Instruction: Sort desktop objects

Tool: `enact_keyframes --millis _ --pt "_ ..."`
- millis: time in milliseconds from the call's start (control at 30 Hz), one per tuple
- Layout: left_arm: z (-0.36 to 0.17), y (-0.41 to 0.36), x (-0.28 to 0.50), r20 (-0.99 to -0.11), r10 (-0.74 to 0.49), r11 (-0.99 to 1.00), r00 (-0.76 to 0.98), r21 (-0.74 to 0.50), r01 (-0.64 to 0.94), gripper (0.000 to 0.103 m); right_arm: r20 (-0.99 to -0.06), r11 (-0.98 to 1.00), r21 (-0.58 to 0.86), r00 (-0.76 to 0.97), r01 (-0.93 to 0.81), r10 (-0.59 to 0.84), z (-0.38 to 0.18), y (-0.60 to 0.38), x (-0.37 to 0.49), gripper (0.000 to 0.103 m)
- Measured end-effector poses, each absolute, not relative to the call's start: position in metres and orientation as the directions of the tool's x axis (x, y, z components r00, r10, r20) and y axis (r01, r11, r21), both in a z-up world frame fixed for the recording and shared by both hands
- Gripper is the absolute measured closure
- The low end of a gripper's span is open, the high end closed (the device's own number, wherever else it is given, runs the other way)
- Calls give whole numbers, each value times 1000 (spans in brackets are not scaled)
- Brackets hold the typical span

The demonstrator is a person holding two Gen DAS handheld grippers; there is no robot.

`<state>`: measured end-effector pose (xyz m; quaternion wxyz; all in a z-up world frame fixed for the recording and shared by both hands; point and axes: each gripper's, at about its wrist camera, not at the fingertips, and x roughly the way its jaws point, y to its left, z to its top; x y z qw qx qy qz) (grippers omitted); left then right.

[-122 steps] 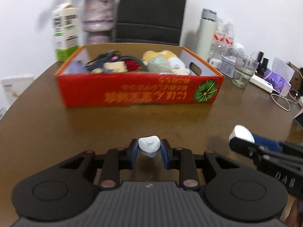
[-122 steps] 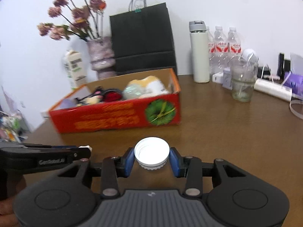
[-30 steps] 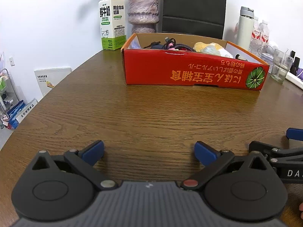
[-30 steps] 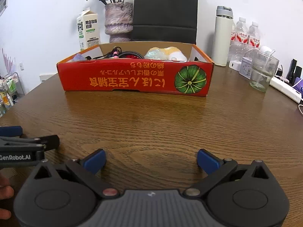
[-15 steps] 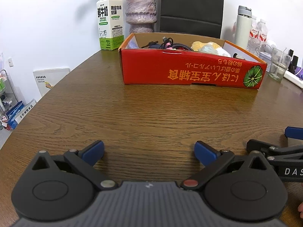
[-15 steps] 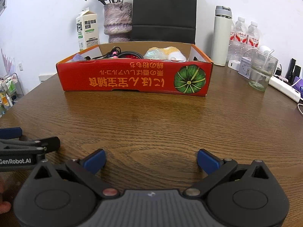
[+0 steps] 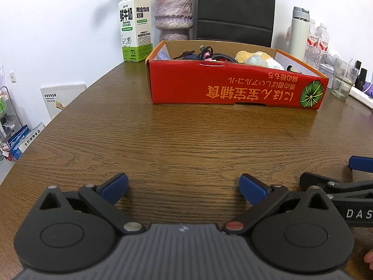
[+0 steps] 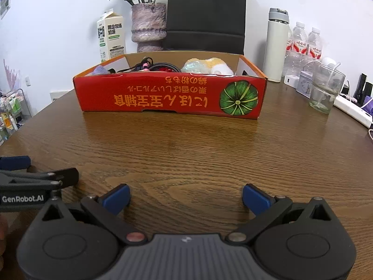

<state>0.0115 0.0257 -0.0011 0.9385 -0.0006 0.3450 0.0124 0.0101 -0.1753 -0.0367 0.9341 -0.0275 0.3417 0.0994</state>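
Low over the wooden tabletop (image 7: 186,140), left gripper (image 7: 184,185) and right gripper (image 8: 186,197) sit side by side, both spread wide, blue pads gripping nothing. Red cardboard box (image 8: 170,95) stands well ahead, holding cables (image 8: 149,66) and a plush toy (image 8: 207,65).

A red box (image 8: 170,98) with upside-down orange lettering is set on the table, and in it are seen tangled cables (image 8: 149,66), a yellow-white soft thing (image 8: 207,65), and possibly a purple item (image 8: 100,70).
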Motion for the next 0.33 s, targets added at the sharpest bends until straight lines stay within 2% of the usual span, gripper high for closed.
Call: enact_keyframes --millis 333 --pt "-1 25 10 -648 22 1000 762 8 -22 0 -644 980 16 748 -196 160 -37 -175 11 0"
